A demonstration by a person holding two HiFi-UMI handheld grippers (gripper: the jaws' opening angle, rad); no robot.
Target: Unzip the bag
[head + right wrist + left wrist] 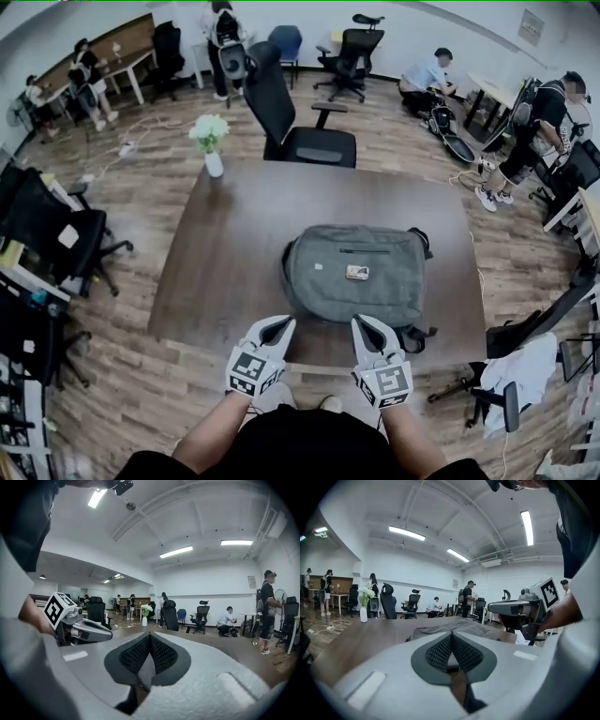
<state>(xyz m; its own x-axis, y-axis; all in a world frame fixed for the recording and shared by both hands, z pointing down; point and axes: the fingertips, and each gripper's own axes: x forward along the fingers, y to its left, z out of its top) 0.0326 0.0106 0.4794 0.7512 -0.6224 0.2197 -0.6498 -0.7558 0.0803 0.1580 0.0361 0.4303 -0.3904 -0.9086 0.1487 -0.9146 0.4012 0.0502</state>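
A grey backpack (356,272) lies flat on the dark wooden table (234,253), its zipped front pocket facing up and a small tag on it. My left gripper (277,325) hovers at the table's near edge, just left of the bag's near corner, jaws shut and empty. My right gripper (367,324) hangs beside it, over the bag's near edge, also shut on nothing. In the left gripper view the bag (454,626) shows low beyond the closed pads (440,651), with the right gripper (525,609) to the side. The right gripper view shows its closed pads (161,656) and the left gripper (79,627).
A white vase with flowers (211,141) stands at the table's far left corner. A black office chair (295,122) sits behind the table, and more chairs (56,234) stand left. Several people are working at the back and right of the room.
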